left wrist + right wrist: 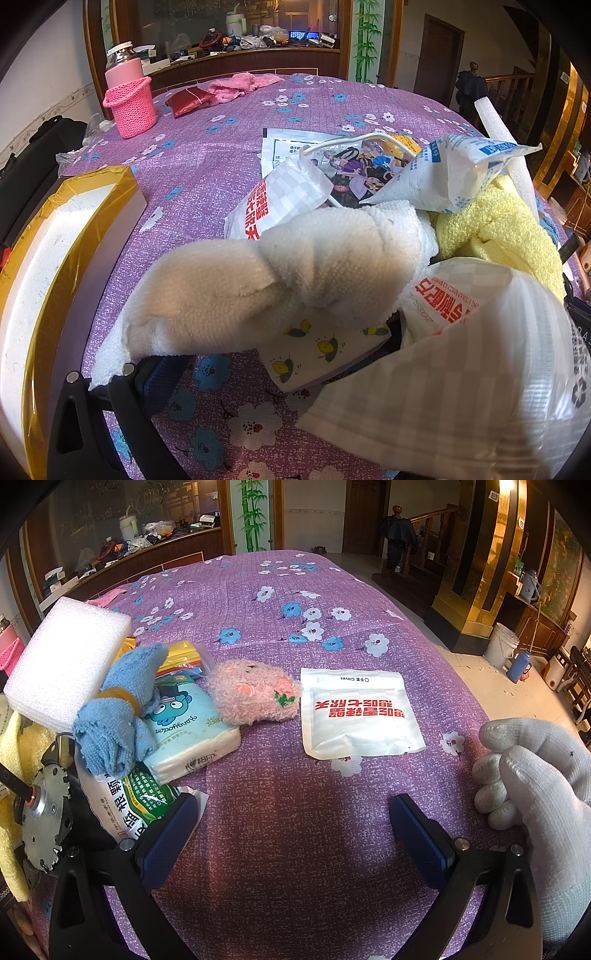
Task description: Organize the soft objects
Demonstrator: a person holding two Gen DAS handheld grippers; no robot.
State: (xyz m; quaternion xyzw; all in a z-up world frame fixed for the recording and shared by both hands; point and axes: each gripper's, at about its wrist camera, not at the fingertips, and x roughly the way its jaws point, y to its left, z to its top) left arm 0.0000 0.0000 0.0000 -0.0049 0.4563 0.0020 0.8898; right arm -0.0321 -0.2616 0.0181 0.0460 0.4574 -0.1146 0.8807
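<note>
- Lower centre, left wrist view: left gripper [280,373] w/ only one blue pad visible, white towel [280,284] draped over it; prob. gripped for lifting, closure can't tell. Foam box [55,258] at left edge, likely the bin.
- Lower half, right wrist view: right gripper [293,843] wide open, holding nothing, aimed at glove packet [356,712] mid-frame; pink plush [255,692] touching packet's left edge.

Home interior: floral tablecloth [295,602], wooden staircase [424,520], cluttered counter [243,48].
</note>
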